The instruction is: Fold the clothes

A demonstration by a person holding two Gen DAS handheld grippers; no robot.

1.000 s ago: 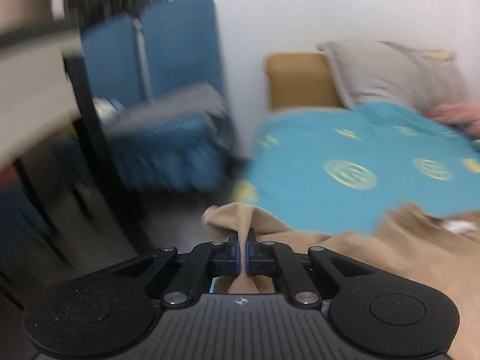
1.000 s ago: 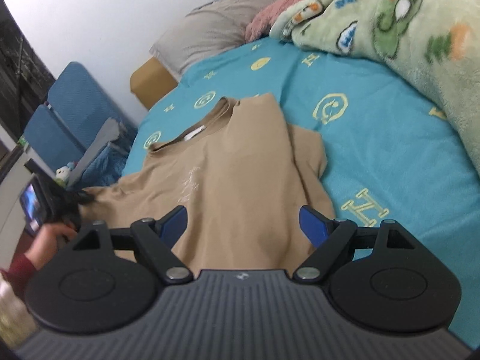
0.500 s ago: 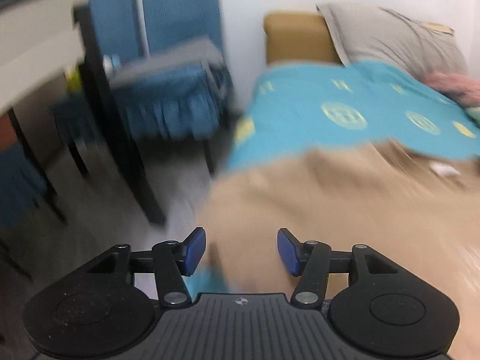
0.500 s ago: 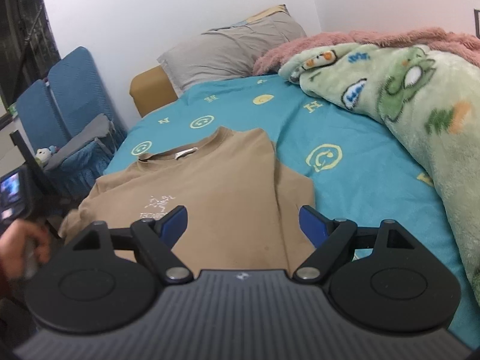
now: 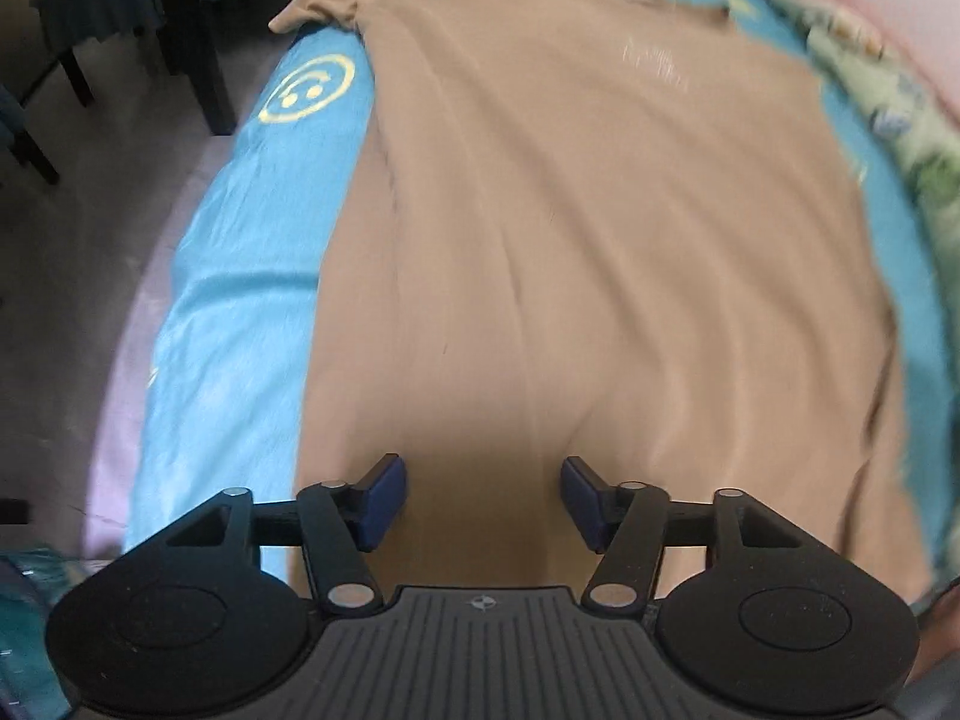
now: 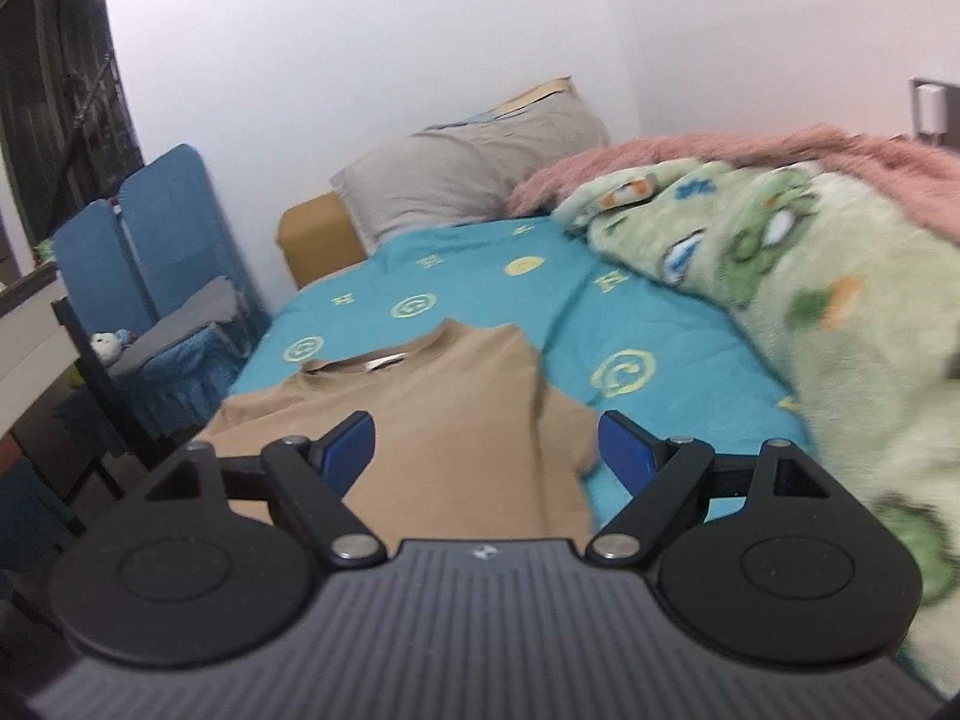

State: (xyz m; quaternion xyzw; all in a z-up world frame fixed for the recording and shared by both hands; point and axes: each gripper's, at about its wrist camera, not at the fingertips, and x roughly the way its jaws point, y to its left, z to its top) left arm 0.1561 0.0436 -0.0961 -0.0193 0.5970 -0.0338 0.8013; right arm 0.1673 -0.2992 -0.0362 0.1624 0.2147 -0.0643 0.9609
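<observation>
A tan T-shirt (image 5: pixel 588 228) lies spread flat, front up, on the blue bed sheet (image 5: pixel 240 324); its collar is at the far end and its left sleeve (image 5: pixel 318 9) reaches the bed's edge. My left gripper (image 5: pixel 483 501) is open and empty, looking down over the shirt's lower part. In the right wrist view the same shirt (image 6: pixel 456 408) lies ahead, its right sleeve folded inward. My right gripper (image 6: pixel 486 450) is open and empty above the shirt's near end.
A green cartoon blanket (image 6: pixel 810 312) and a pink blanket (image 6: pixel 720 150) lie heaped along the bed's right side. A grey pillow (image 6: pixel 468 174) is at the head. Blue chairs (image 6: pixel 162 276) and dark table legs (image 5: pixel 198 60) stand on the floor left of the bed.
My left gripper let go of the shirt's sleeve, opened, and swung from the bed's left edge to look down over the shirt. My right gripper stayed open and tilted up a little.
</observation>
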